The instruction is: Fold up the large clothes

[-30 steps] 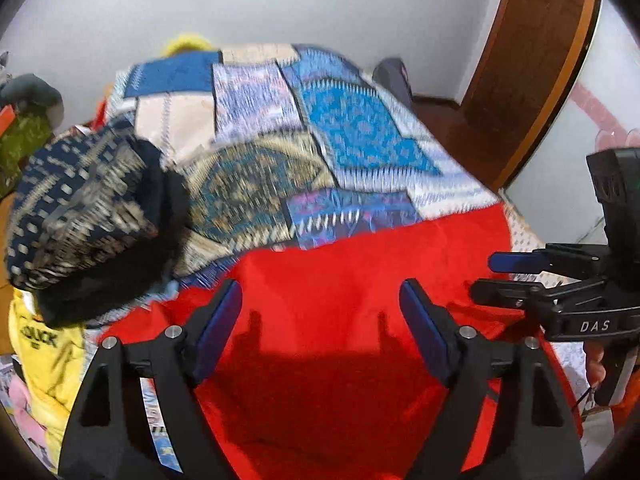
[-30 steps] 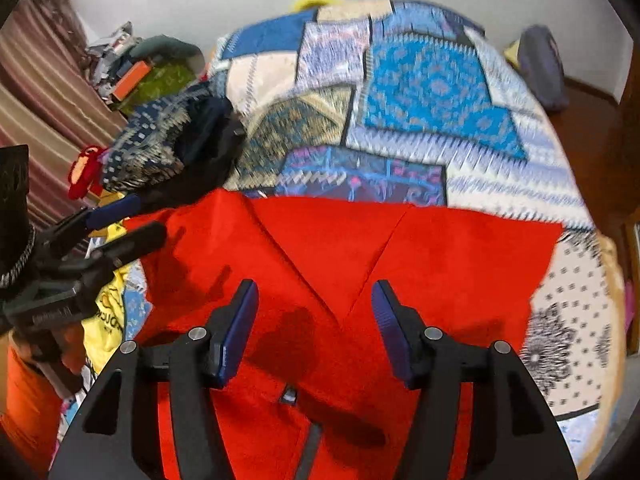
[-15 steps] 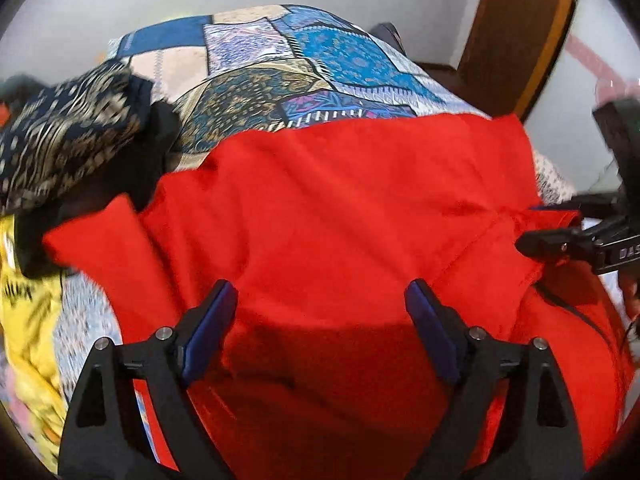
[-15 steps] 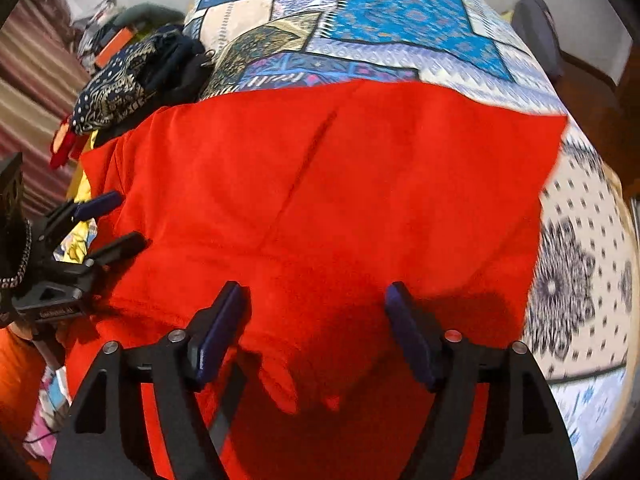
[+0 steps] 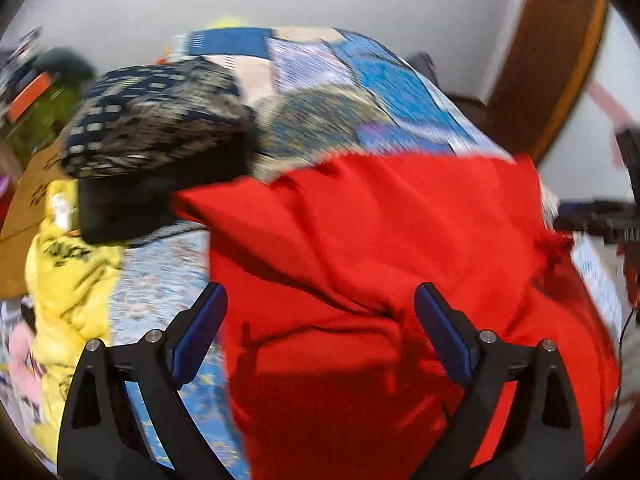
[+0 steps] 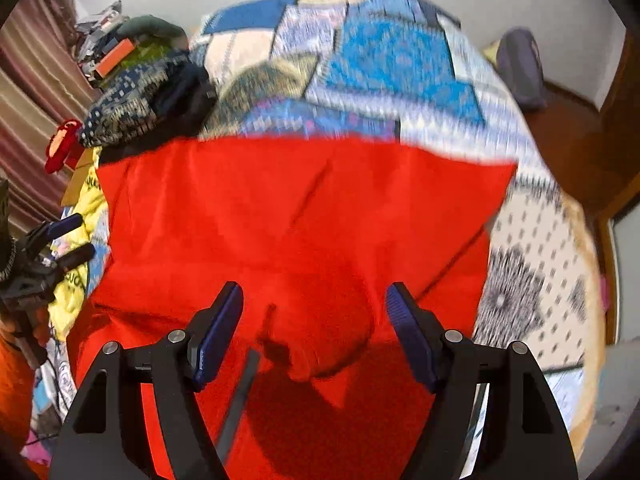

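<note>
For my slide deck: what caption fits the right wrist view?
Open right gripper above a red garment spread on a patchwork bedspread.

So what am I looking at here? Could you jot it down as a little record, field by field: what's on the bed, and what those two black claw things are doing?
surface: bed under a patchwork blue-and-cream bedspread
main item: large bright red cloth garment, spread across the near half of the bed, wrinkled
left gripper: open, over the garment's left edge, holding nothing
right gripper: open, above the garment's middle, holding nothing
other clothes: dark blue patterned bundle at the bed's left; crumpled yellow printed garment below it
image quality: blurred
</note>
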